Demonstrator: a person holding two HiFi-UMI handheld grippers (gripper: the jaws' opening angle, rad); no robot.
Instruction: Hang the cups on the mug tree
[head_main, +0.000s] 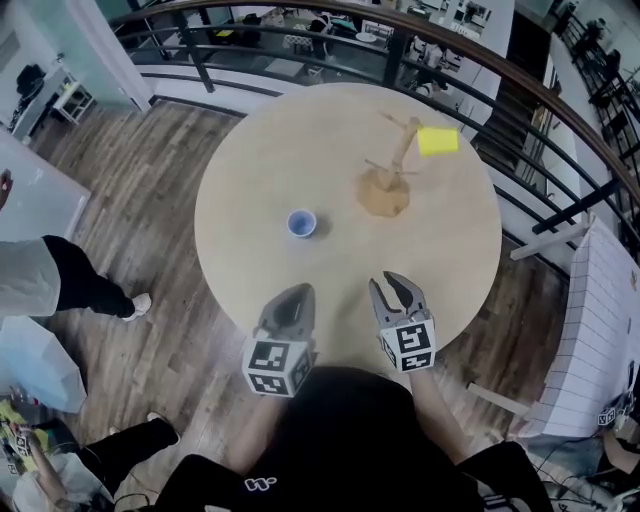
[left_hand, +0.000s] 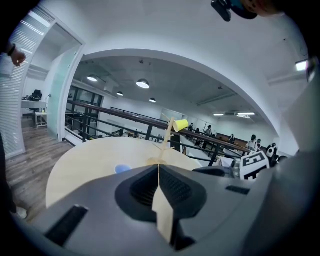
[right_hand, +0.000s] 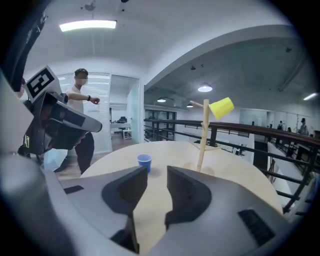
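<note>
Though hands are hidden, left gripper is closed, right gripper narrowly parted, empty.

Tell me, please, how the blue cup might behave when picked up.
The blue cup looks small and thin-walled, so probably light and easily crushed. Standing upright on the smooth table, it may slide or tip if nudged.

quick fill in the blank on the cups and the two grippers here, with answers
1. The cup hanging on the mug tree is ____ in colour.
2. The blue cup stands on the table with its opening facing ____.
3. The gripper with its jaws shut together is the ____ one.
4. The right gripper has its jaws apart and holds ____.

Missing words: yellow; up; left; nothing
</note>
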